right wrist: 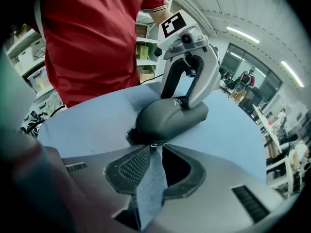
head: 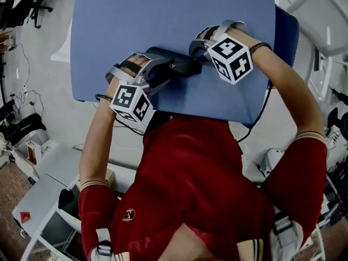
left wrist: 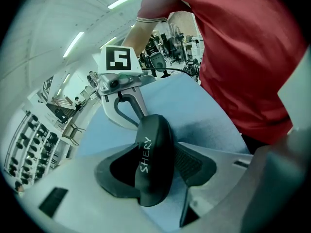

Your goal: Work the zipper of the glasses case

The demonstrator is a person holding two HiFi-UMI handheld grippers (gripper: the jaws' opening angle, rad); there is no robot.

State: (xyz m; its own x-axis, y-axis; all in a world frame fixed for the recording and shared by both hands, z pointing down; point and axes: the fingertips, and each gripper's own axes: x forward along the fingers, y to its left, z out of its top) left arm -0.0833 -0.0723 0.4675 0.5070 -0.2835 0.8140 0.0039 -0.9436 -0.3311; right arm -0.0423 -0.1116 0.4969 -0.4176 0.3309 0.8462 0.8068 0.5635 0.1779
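- Head view: the black glasses case [head: 185,65] lies on the blue mat [head: 163,15], near the edge closest to the person, with a gripper at each end of it.
- The left gripper [head: 166,68] reaches in from the left. Its marker cube [head: 132,102] sits low by the mat's edge.
- The right gripper [head: 200,56] comes in from the right, touching the case's other end. Both point steeply down, and the person's red shirt [head: 196,173] fills the lower part of this view.
- Left gripper view: the jaws stand wide and straddle the case across its width. The case is wedged between the dark ribbed pads [left wrist: 194,164], which press on its sides, so it is gripped.
- White lettering [left wrist: 145,155] runs along the top of the case. Beyond the far end of the case the other gripper's fingers come down onto it.
- Right gripper view: the jaws are drawn close, with only a thin wedge of mat showing between them.
- Their tips meet on the small metal zipper pull [right wrist: 154,147] at the near end of the case and pinch it.
- Further back, the left gripper's two fingers stand astride the case, one on each side, holding it against the mat.
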